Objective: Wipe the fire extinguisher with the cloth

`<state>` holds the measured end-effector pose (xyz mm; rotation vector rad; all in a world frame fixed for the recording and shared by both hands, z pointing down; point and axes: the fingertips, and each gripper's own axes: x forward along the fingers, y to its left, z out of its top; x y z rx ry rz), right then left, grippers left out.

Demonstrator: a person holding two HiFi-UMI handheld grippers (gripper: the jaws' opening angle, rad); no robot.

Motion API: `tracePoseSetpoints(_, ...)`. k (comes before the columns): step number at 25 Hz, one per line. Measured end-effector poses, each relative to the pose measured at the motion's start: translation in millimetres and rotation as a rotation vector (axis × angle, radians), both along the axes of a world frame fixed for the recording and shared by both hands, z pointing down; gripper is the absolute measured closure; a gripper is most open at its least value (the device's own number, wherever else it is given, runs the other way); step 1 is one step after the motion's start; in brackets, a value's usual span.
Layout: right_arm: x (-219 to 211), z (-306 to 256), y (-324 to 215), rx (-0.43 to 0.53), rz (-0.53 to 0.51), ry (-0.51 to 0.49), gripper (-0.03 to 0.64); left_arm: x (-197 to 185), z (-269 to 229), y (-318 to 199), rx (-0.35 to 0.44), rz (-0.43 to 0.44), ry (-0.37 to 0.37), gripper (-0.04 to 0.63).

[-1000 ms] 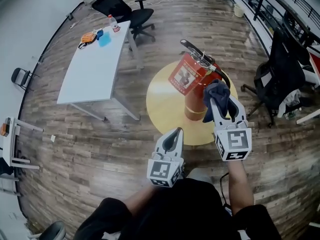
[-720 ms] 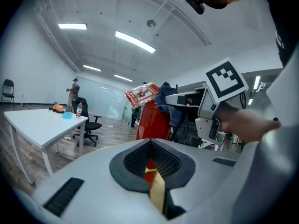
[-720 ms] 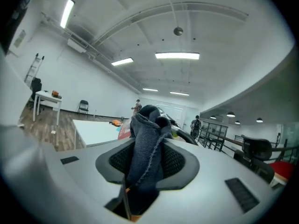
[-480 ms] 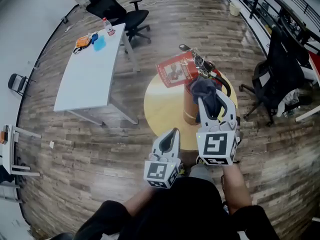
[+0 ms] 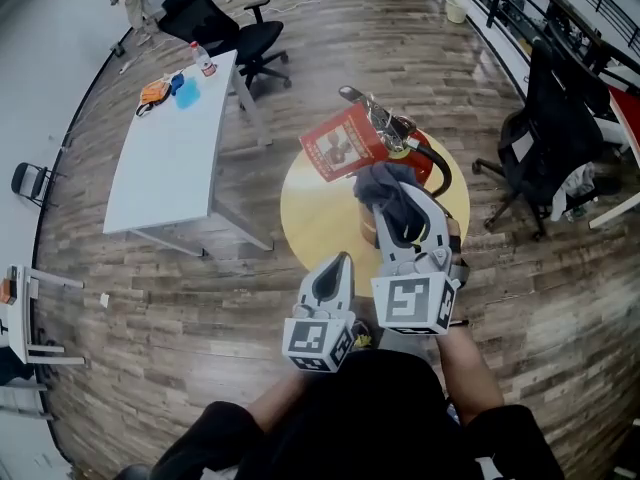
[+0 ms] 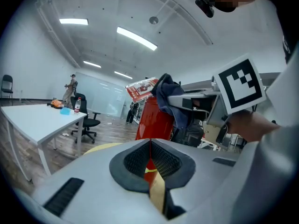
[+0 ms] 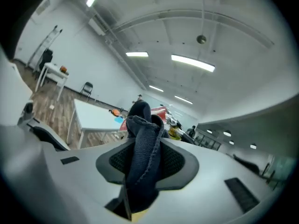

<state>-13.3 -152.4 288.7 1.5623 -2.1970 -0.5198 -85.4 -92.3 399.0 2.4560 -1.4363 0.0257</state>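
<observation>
Head view. At frame centre, red fire extinguisher (image 5: 428, 160) standing on round yellow tabletop (image 5: 312, 208), black hose curving down its right side, red paper tag (image 5: 338, 144) sticking out to the upper left of its head. Just below it, right gripper (image 5: 392, 196) pointing up-frame, jaws clamped on a dark blue cloth (image 5: 376, 178); cloth bunched against the extinguisher's upper part, actual contact hard to confirm. Lower centre, left gripper (image 5: 340, 261) beside the right one, jaws together, tips at the near rim of the tabletop, apart from the extinguisher. Upper left, long white table (image 5: 165, 158) with water bottle (image 5: 203, 63), orange item and blue item at its far end; black office chair (image 5: 215, 23) behind it. Right edge, second black chair (image 5: 560, 108). Wood plank floor all round.

Left gripper view. Jaws pressed together at lower centre, nothing between them. Above them, extinguisher body in red, cloth draped at its top, held by the right gripper coming in from the right; marker cube (image 6: 238, 85) at right. White table at left, office chair behind it.

Right gripper view. Jaws shut tight on the cloth at lower centre, fabric folded and sticking up past the tips. Bit of red extinguisher just behind the cloth, mostly hidden. White table at left middle.
</observation>
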Motion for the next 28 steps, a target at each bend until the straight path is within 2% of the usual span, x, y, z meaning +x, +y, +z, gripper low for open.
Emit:
tracePoseSetpoints(2, 33, 8, 3, -0.015, 0.061, -0.120, 0.480, -1, -1, 1, 0.009, -0.001, -0.004, 0.572)
tracePoseSetpoints(4, 59, 42, 1, -0.112, 0.119, -0.180, 0.480, -4, -1, 1, 0.009, -0.006, -0.008, 0.572)
tracePoseSetpoints(7, 67, 115, -9, -0.258, 0.126, -0.302, 0.479, -9, 4, 0, -0.006, -0.016, -0.018, 0.572)
tracePoseSetpoints(10, 71, 176, -12, -0.290, 0.145, -0.398, 0.480, -10, 8, 0, -0.016, -0.009, -0.030, 0.572)
tracePoseSetpoints(13, 70, 265, -13, -0.445, 0.186, -0.440, 0.480, -11, 12, -2, -0.031, -0.010, -0.041, 0.572)
tracePoseSetpoints(16, 66, 351, -12, -0.658, 0.222, -0.388, 0.479, -11, 18, -3, -0.042, -0.010, -0.057, 0.572)
tracePoseSetpoints(18, 68, 367, -14, -0.702, 0.230, -0.366, 0.479, -11, 19, -5, -0.042, -0.010, -0.061, 0.571)
tracePoseSetpoints(20, 70, 349, -16, -0.660, 0.218, -0.396, 0.479, -11, 19, -6, -0.038, -0.010, -0.061, 0.571)
tracePoseSetpoints(22, 73, 307, -17, -0.561, 0.186, -0.435, 0.479, -10, 20, -7, -0.039, -0.005, -0.057, 0.572)
tracePoseSetpoints(26, 68, 162, -13, -0.293, 0.087, -0.457, 0.479, -4, 19, -6, -0.039, 0.011, -0.046, 0.572)
tracePoseSetpoints(28, 66, 100, -12, -0.214, 0.065, -0.418, 0.479, 0, 18, -6, -0.035, 0.018, -0.040, 0.572)
